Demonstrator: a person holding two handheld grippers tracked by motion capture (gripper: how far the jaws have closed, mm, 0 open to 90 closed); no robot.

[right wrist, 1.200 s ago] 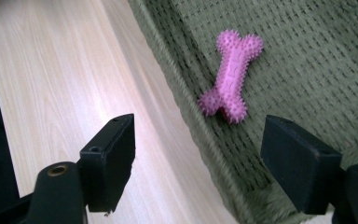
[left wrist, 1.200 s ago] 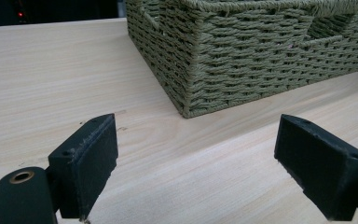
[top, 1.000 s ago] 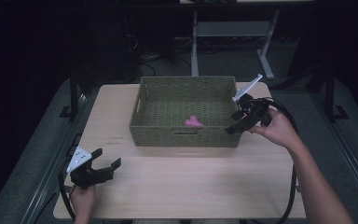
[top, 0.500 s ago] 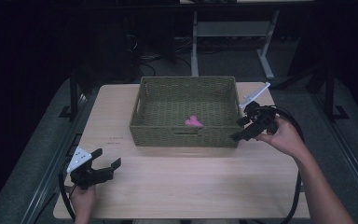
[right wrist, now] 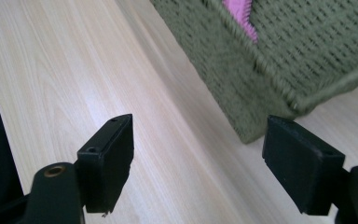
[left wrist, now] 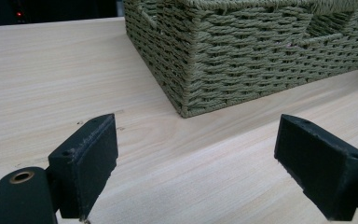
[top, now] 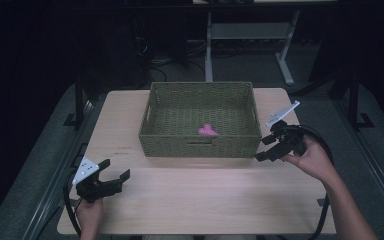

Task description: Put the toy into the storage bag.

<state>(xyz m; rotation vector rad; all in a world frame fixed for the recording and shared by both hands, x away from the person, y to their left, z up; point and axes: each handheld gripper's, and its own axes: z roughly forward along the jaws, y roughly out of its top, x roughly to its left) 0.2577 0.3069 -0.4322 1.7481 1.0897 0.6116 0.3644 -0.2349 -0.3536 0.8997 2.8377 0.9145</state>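
My right gripper (top: 269,148) hangs just off the basket's (top: 200,148) near right corner, at about four o'clock from the basket's middle, jaws spread wide with nothing between them. In the right gripper view that corner (right wrist: 261,116) rises between my jaws (right wrist: 200,172), close ahead, and its woven wall stands between me and the pink piece (right wrist: 242,16) inside. From the high view the pink piece (top: 207,131) lies on the basket floor, toward the near wall and a little right of centre, at about ten o'clock from my right gripper. My left gripper (top: 112,177) sits low over the table (top: 205,195) at about seven o'clock from the basket, well apart from it, jaws also wide and holding nothing. In the left gripper view the basket's near left corner (left wrist: 186,93) stands at twelve o'clock beyond my jaws (left wrist: 196,172), with bare wood between. I count one basket, one pink piece, one table, two grippers. Behind the table, at twelve o'clock, a metal stand (top: 209,45) rises from the dark floor.
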